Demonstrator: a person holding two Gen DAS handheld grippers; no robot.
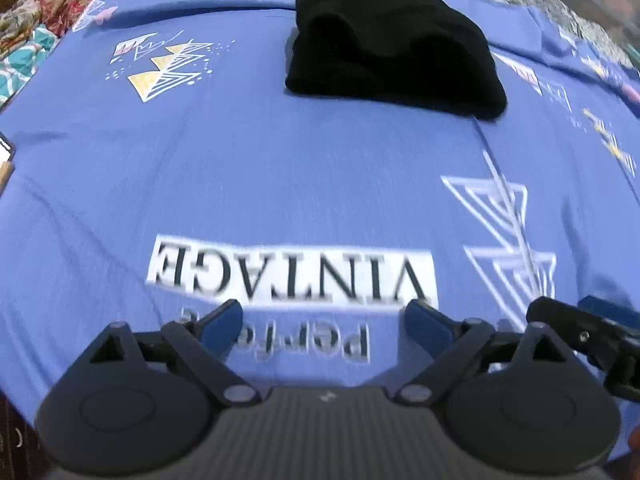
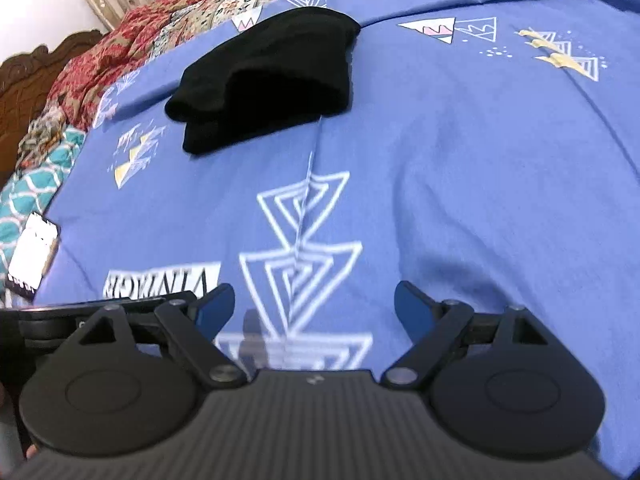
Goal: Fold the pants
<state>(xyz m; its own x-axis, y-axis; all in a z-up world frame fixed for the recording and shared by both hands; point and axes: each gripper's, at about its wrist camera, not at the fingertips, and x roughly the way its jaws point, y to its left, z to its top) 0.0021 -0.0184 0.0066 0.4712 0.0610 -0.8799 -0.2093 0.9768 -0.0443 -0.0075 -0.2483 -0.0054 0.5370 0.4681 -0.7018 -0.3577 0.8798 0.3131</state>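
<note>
While both grippers hang empty over the blue sheet, the black pants point(image 1: 394, 46) lie folded in the upper middle of the frame.

Read from the left: a phone point(image 2: 32, 254) lies at the left edge of the right wrist view, then the printed bedsheet point(image 1: 280, 168), then the pants point(image 2: 266, 76), a compact dark bundle well apart from both tools. The left gripper point(image 1: 323, 318) has its jaws spread wide with only sheet between them; the right gripper point(image 2: 314, 308) is likewise spread and grips nothing. The pants look soft, light and limp, likely to sag and unfold if lifted by one layer. I judge the safest hold is at the stacked near edge, pinching all layers together, one gripper toward each end.
</note>
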